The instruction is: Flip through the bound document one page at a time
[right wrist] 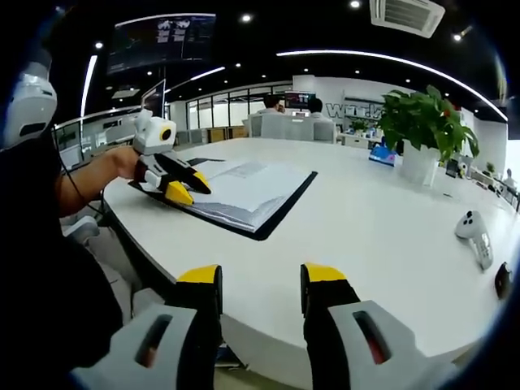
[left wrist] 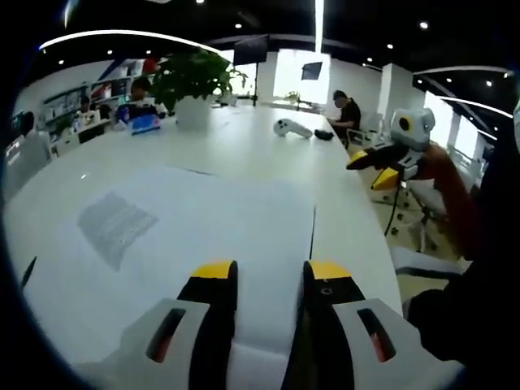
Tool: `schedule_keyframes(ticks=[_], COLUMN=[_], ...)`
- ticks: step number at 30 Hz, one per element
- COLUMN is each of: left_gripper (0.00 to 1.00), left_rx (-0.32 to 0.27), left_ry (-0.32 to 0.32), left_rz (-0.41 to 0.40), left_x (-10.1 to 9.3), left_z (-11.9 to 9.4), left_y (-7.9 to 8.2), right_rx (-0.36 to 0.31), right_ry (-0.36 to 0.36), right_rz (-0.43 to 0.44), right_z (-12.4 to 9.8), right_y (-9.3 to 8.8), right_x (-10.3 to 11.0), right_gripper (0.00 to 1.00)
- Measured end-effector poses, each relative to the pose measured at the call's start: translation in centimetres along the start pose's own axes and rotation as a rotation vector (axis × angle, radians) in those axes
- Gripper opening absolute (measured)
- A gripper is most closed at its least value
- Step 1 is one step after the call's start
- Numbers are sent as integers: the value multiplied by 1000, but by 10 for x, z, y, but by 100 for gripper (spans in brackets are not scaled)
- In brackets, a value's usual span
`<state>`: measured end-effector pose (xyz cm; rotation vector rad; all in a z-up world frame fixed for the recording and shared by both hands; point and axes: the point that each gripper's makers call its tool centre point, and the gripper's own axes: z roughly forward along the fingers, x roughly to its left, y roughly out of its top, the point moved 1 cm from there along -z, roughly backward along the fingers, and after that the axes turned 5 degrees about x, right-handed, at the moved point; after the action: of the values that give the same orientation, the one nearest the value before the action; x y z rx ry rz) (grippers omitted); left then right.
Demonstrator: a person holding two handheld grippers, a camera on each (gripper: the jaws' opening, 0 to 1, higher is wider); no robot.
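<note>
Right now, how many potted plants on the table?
1: the leafy green plant in a white pot, on the white table's far side, beyond the open bound document. Others may be hidden.

Bound document [right wrist: 244, 193] open flat on white table, white pages over black cover, near edge.

Ceiling strip lights [left wrist: 318, 24] and small round spotlights light the room evenly, and the white tabletop [right wrist: 366, 236] throws that light back brightly, washing out the open page [left wrist: 203, 236] in the left gripper view. Bright windows [left wrist: 294, 73] at the far end are blown out to glare. Both views bend strongly at the edges, and the near jaws look soft and slightly blurred.
</note>
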<state>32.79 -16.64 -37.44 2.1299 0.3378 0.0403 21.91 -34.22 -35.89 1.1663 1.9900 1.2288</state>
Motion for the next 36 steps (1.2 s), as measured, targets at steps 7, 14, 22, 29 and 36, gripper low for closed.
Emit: schedule_keyframes(ticks=[7, 14, 22, 29, 36], left_gripper=[34, 34, 33, 32, 31], left_rx=[-2, -4, -12, -26, -33], left_ry=[-3, -7, -13, -9, -7], left_rz=[-7, -10, -29, -35, -37], left_x=[0, 1, 2, 3, 2], left_z=[1, 1, 0, -1, -2], left_y=[-1, -1, -1, -2, -2], right_rx=[3, 13, 16, 11, 14], right_ry=[-1, 11, 32, 51, 61], right_rz=[-2, -8, -17, -25, -36], right_z=[1, 4, 9, 14, 18], right_y=[1, 0, 3, 8, 10], right_x=[1, 4, 10, 16, 20], right_gripper=[39, 39, 39, 38, 39])
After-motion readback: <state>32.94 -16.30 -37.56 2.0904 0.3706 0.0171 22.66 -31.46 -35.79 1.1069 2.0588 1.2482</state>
